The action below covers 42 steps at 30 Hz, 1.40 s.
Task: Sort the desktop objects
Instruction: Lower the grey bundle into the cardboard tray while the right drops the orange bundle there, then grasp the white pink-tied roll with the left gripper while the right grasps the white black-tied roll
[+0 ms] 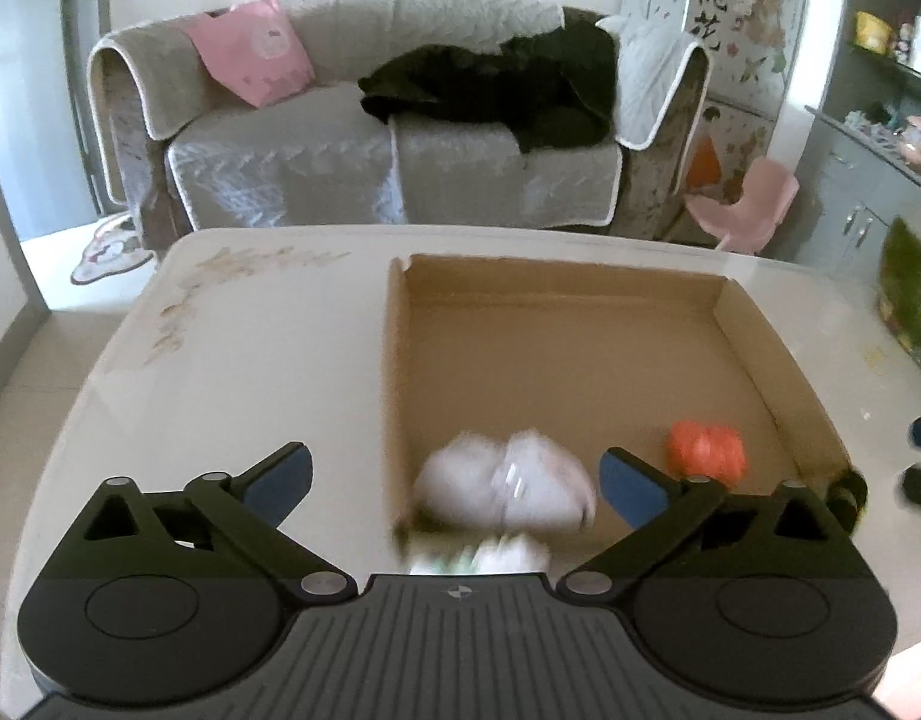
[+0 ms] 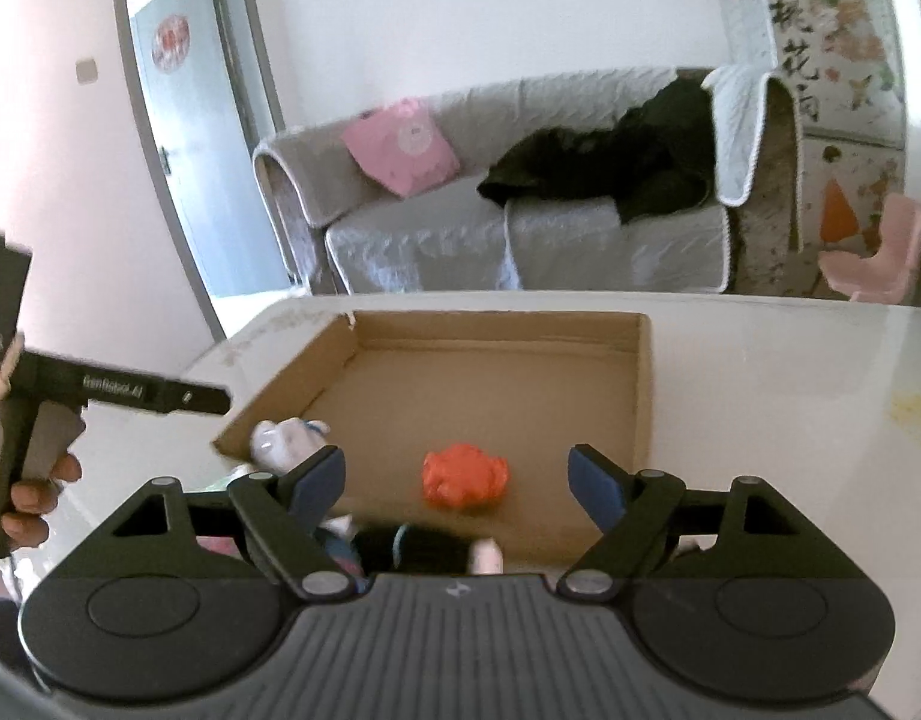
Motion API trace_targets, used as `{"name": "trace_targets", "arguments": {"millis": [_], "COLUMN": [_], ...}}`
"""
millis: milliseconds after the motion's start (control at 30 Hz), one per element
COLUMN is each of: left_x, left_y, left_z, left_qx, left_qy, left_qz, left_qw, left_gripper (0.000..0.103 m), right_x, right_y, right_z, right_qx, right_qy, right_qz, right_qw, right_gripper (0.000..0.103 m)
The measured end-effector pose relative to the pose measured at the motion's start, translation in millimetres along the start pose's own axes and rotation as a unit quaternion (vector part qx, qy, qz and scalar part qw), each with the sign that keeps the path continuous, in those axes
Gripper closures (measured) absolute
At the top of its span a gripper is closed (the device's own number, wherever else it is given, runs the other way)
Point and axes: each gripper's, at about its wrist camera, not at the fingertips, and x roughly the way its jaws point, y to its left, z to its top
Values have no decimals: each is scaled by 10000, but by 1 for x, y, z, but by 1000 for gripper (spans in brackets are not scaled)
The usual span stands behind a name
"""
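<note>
A shallow cardboard box (image 1: 580, 282) lies on the white table (image 1: 232, 360); it also shows in the right wrist view (image 2: 496, 324). An orange toy (image 1: 706, 450) lies inside near the front right; it also shows in the right wrist view (image 2: 465, 476). A white plush toy (image 1: 505, 486), blurred, sits in the box's front left corner; it also shows in the right wrist view (image 2: 283, 441). My left gripper (image 1: 454, 483) is open and empty just above it. My right gripper (image 2: 457, 483) is open and empty over the orange toy. A dark object (image 2: 412, 546) and a pink one (image 2: 484, 555) lie below it.
A pale packet (image 1: 478, 558) lies at the box's front edge. The left hand-held gripper (image 2: 130, 390) shows at the left of the right wrist view. A grey sofa (image 1: 400, 120) stands beyond the table, a pink chair (image 1: 742, 204) and a fish tank (image 1: 910, 294) at right.
</note>
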Motion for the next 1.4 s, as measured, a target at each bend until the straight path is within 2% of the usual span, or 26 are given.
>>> {"name": "trace_targets", "arguments": {"millis": [133, 267, 433, 600, 700, 900, 967, 1167, 1300, 1400], "left_x": [-33, -51, -41, -23, -14, 1, 1, 4, 6, 6], "left_y": [13, 16, 19, 19, 24, 23, 18, 2, 4, 8], "left_z": [-41, -81, -111, -118, -119, -120, -122, -128, -127, -124], "left_qx": [-10, 311, 878, 1470, 1508, 1471, 1604, 1945, 1846, 1674], "left_qy": [-47, -45, 148, 319, 361, 435, 380, 378, 360, 378], "left_qz": [-32, 148, -288, -675, -876, -897, -894, -931, -900, -892], "left_qw": [10000, 9994, 9956, 9863, 9840, 9841, 9823, 9757, 9780, 9811], "left_gripper": [0, 0, 0, 0, 0, 0, 0, 0, 0, 0], "right_x": [-41, -69, -68, -52, -39, -18, -16, -10, -6, -4], "right_y": [8, 27, 45, 59, 74, 81, 78, 70, 69, 82], "right_z": [-27, -62, -98, -112, -117, -125, -130, -132, -134, -139], "right_qx": [179, 82, 124, 534, 547, 716, 820, 1023, 951, 846], "right_qy": [-207, -227, 21, 124, 182, 438, 471, 503, 482, 460], "right_qz": [14, -189, -324, -623, -720, -1026, -1136, -1379, -1462, -1575], "right_qw": [9996, 9995, 9994, 9966, 9957, 9912, 9890, 9839, 9835, 9828], "right_gripper": [20, 14, 14, 14, 14, 19, 23, 24, 22, 21]}}
